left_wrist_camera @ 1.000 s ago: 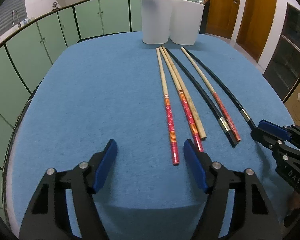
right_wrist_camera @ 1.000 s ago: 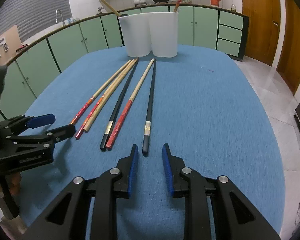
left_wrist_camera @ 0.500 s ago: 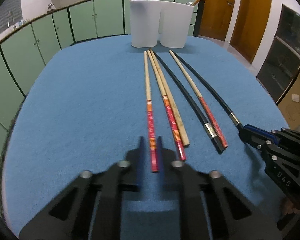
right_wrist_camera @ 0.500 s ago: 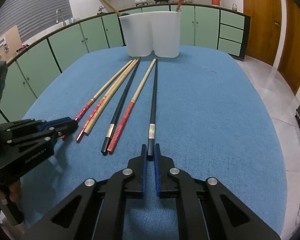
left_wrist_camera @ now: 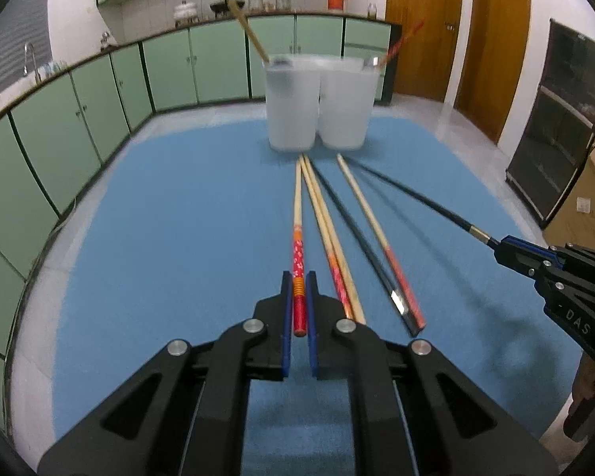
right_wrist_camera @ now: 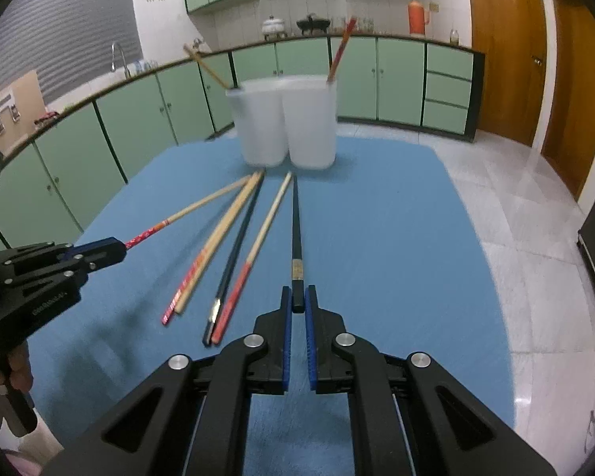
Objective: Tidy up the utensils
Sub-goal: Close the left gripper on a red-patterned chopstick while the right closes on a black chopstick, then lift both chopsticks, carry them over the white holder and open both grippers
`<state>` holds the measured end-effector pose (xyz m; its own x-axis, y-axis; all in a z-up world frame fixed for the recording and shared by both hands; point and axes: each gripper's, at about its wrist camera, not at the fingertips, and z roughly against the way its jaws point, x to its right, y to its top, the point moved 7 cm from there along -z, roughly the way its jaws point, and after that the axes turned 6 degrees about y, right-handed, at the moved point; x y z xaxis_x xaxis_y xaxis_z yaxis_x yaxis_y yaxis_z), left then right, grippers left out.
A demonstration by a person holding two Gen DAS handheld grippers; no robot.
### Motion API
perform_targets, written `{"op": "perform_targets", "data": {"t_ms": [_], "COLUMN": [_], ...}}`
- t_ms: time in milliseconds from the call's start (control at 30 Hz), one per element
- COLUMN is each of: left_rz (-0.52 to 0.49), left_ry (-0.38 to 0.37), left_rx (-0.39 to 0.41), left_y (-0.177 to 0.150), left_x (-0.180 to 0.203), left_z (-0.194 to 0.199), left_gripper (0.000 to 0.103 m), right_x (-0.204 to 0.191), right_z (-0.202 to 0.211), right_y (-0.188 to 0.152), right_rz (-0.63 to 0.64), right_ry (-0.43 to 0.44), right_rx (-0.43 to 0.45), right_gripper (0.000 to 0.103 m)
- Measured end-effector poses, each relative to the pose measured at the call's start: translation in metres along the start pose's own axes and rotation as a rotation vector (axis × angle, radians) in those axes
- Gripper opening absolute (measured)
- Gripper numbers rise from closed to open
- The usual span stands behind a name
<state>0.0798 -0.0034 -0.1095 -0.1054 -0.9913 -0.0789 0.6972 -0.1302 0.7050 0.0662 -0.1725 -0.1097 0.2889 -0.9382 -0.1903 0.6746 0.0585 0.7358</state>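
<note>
My left gripper (left_wrist_camera: 298, 283) is shut on the red patterned end of a wooden chopstick (left_wrist_camera: 298, 214), held above the blue table; it shows too in the right wrist view (right_wrist_camera: 166, 224). My right gripper (right_wrist_camera: 298, 297) is shut on the end of a black chopstick (right_wrist_camera: 296, 230), also lifted; it shows in the left wrist view (left_wrist_camera: 416, 202). Several more chopsticks lie side by side on the table: two wooden ones (left_wrist_camera: 329, 238), a black one (left_wrist_camera: 357, 238) and a red-tipped one (left_wrist_camera: 377, 230). Two white cups (left_wrist_camera: 293, 107) (left_wrist_camera: 347, 105) stand at the far end, each with a chopstick in it.
The blue table (left_wrist_camera: 170, 246) drops off at its rounded edges to a tiled floor. Green cabinets (left_wrist_camera: 79, 119) run along the back and left. Wooden doors (left_wrist_camera: 492, 39) and a dark cabinet (left_wrist_camera: 563, 119) stand at the right.
Both grippers closed on chopstick ends and raised them off the table. The held chopsticks now angle away from the ones left lying.
</note>
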Motion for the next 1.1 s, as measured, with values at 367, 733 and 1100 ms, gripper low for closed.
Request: {"op": "perform_targets", "data": {"t_ms": [367, 733, 1100], "left_rz": [0.034, 0.058, 0.050], "left_ry": [-0.012, -0.029, -0.036], "left_rx": [0.158, 0.229, 0.245], "left_y": [0.058, 0.102, 0.125], "left_x": [-0.002, -0.005, -0.013], "left_z": [0.034, 0.047, 0.066], "left_gripper": [0.005, 0.005, 0.005], "right_x": [0.008, 0.010, 0.006], "right_z": [0.040, 0.061, 0.066], "right_y": [0.059, 0.118, 0.155], "right_rz": [-0.030, -0.025, 0.037], "right_ry": [0.050, 0.087, 0.096], "right_rx": [0.132, 0.209, 0.223], "right_gripper": [0.006, 0.006, 0.006]}}
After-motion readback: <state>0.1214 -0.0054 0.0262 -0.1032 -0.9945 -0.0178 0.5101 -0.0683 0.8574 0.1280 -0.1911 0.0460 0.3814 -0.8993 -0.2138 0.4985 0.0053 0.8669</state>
